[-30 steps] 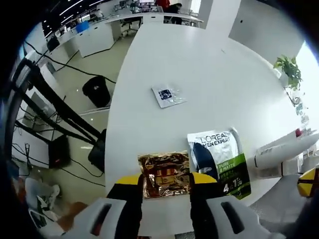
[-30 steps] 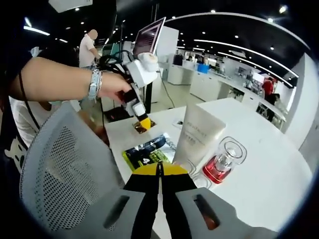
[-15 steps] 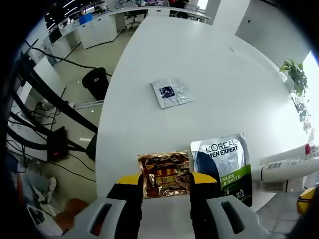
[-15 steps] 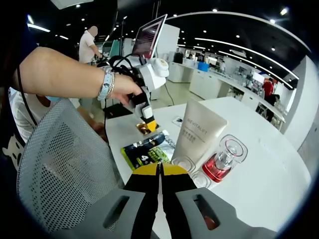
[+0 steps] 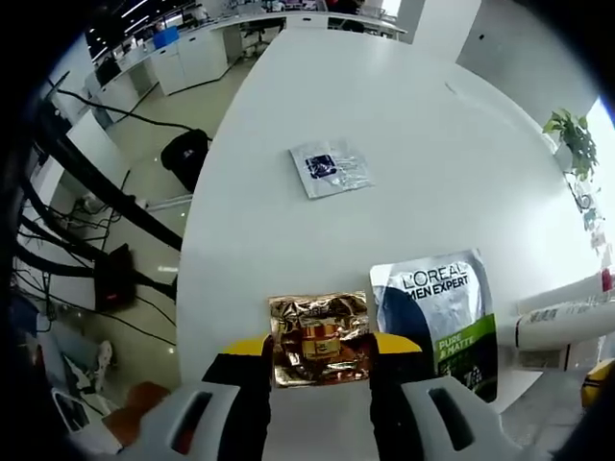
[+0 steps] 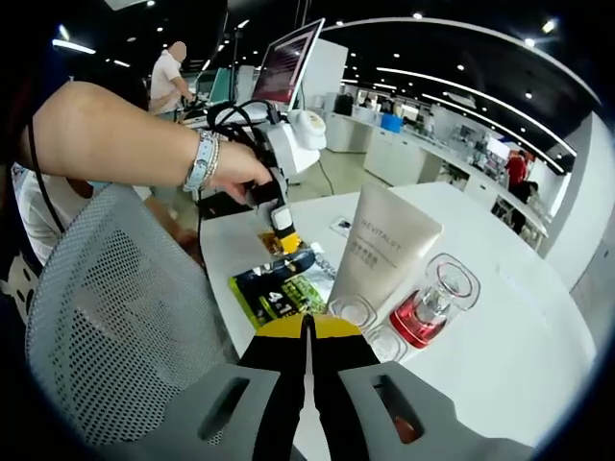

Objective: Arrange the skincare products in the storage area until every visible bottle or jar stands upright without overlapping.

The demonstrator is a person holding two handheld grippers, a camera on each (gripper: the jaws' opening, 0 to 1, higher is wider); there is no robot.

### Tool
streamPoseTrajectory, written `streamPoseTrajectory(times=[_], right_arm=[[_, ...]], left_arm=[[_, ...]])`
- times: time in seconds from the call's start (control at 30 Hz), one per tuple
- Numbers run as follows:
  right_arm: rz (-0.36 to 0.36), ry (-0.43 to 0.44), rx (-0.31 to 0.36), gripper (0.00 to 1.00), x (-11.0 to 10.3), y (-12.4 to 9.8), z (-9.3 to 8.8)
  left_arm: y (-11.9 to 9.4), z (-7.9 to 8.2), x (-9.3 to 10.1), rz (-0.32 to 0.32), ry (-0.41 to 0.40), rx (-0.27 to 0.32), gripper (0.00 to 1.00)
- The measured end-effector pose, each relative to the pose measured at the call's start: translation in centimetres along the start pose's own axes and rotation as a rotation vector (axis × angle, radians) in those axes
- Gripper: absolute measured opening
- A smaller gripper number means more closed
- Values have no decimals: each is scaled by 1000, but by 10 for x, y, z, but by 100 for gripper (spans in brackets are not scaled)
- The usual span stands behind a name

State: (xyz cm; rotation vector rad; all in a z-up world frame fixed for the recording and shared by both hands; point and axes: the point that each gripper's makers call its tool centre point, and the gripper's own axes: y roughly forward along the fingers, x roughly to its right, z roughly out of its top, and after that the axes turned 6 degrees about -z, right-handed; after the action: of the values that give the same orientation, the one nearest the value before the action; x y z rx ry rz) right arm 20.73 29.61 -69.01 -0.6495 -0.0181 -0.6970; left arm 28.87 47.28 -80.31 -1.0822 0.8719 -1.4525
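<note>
**Left jaws astride the gold sachet**

The left gripper (image 5: 319, 351) is spread wide, its jaws either side of a gold sachet (image 5: 320, 339) flat on the table (image 5: 404, 144); grip unclear. Just beside it lies a green sachet (image 5: 442, 312); a small sachet (image 5: 329, 168) sits well apart. The right gripper (image 6: 307, 329) is closed, empty. Ahead, a tube (image 6: 384, 252) stands on its cap beside a red bottle (image 6: 430, 309).
</note>
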Motion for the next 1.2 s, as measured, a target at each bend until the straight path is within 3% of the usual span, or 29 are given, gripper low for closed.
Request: streamPoseTrajectory(times=[0.5, 0.8, 0.97, 1.2], right_arm=[[-6, -16, -17, 0, 0, 1, -4], [-5, -14, -28, 0, 0, 2, -6], [-2, -12, -29, 0, -1, 2, -6], [14, -13, -26, 0, -5, 2, -5]], left_arm=[[1, 4, -5, 11, 4, 23, 42], [-7, 7, -1, -51, -34, 52, 46], [-17, 21, 1, -77, -47, 107, 49], [-28, 66, 22, -170, -87, 209, 49]])
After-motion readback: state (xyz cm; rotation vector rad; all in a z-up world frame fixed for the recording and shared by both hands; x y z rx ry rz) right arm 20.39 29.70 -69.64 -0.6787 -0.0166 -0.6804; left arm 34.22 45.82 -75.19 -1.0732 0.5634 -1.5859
